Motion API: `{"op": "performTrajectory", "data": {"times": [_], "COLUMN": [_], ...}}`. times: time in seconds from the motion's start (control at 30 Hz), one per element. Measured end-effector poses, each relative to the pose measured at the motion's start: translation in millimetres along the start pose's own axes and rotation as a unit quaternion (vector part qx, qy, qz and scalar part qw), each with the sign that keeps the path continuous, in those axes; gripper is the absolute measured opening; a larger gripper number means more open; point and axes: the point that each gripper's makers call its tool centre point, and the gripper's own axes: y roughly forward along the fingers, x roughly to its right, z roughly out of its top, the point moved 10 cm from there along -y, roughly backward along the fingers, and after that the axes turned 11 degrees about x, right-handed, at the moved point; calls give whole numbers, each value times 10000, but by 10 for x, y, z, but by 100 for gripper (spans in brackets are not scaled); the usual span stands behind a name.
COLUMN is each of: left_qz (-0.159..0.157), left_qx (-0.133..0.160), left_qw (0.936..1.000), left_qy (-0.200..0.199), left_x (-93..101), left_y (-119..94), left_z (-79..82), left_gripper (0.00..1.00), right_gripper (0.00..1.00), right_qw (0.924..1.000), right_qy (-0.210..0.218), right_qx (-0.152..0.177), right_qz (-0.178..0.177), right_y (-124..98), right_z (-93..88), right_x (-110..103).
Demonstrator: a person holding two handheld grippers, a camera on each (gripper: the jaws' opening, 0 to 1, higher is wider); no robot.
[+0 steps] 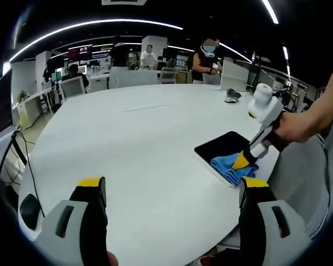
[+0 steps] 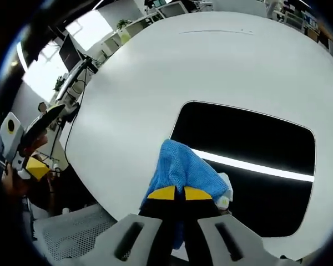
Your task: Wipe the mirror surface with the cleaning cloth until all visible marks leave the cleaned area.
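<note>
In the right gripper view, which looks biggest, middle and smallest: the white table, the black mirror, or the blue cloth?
Largest to smallest, as they look there:
1. White table
2. Black mirror
3. Blue cloth, pinched in the right tongs

The cloth sits nearest the camera, so it may look bigger than it really is.

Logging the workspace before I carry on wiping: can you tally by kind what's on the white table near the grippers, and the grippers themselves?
Mirror: 1, dark, flat on the white table
Cleaning cloth: 1, blue, on the mirror's near edge
Grippers: 2, the right gripper shut on the cloth, the left gripper open above the table
Total: 4
</note>
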Motion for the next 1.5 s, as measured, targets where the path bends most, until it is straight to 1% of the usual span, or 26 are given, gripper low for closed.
{"op": "performTrajectory", "data": {"times": [0.03, 0.13, 0.17, 0.23, 0.37, 0.53, 0.63, 0.77, 0.93, 1.13, 1.17, 1.23, 1.3, 1.4, 1.5], "left_qz": [4, 10, 10, 18, 46, 70, 70, 67, 106, 126, 130, 130, 121, 84, 66], "left_qx": [-3, -55, -74, -76, -62, -43, -34, -37, -43, -60, -63, -70, -90, -114, -121], "left_qw": [10000, 10000, 10000, 10000, 10000, 10000, 10000, 10000, 9999, 9999, 9999, 9999, 9999, 9999, 9999], "left_qy": [1, 28, 36, 30, 13, 5, -7, 1, -26, -51, -59, -71, -82, -85, -101], "left_x": [-3, -8, -11, -18, -29, -35, -29, -26, -42, -59, -66, -71, -68, -58, -55], "left_y": [-7, -32, -42, -55, -59, -40, -31, -23, -31, -33, -31, -27, -19, 0, 17], "left_z": [-4, -35, -48, -57, -60, -44, -37, -44, -60, -76, -80, -88, -100, -116, -118], "left_gripper": [99, 99, 99, 99, 99, 99, 99, 99, 99, 99, 99, 99, 99, 99, 99], "right_gripper": [0, 0, 0, 0, 0, 0, 0, 0, 0, 0, 0, 0, 0, 0, 0], "right_qw": [10000, 9999, 10000, 10000, 9996, 9999, 9998, 9997, 9998, 9998, 9999, 10000, 10000, 9999, 9999], "right_qy": [-5, 156, 62, 44, 266, 155, 175, 222, 176, 175, 163, -11, 9, 59, 55], "right_qx": [0, -13, -23, -41, -36, 2, 6, 43, 80, 28, 20, 26, 32, 115, 105], "right_qz": [-6, -35, -43, -57, -53, -66, -78, -18, 53, 16, 17, 25, 20, -20, -3], "right_y": [0, -3, -1, -1, 7, 2, -2, -6, 13, 57, 65, 77, 91, 133, 160], "right_z": [-4, -3, -3, 4, 1, -1, 0, 24, 59, 47, 54, 72, 100, 178, 244], "right_x": [-14, 2, -7, -12, 20, 0, -7, -31, -98, -52, -54, -65, -53, 24, 59]}}
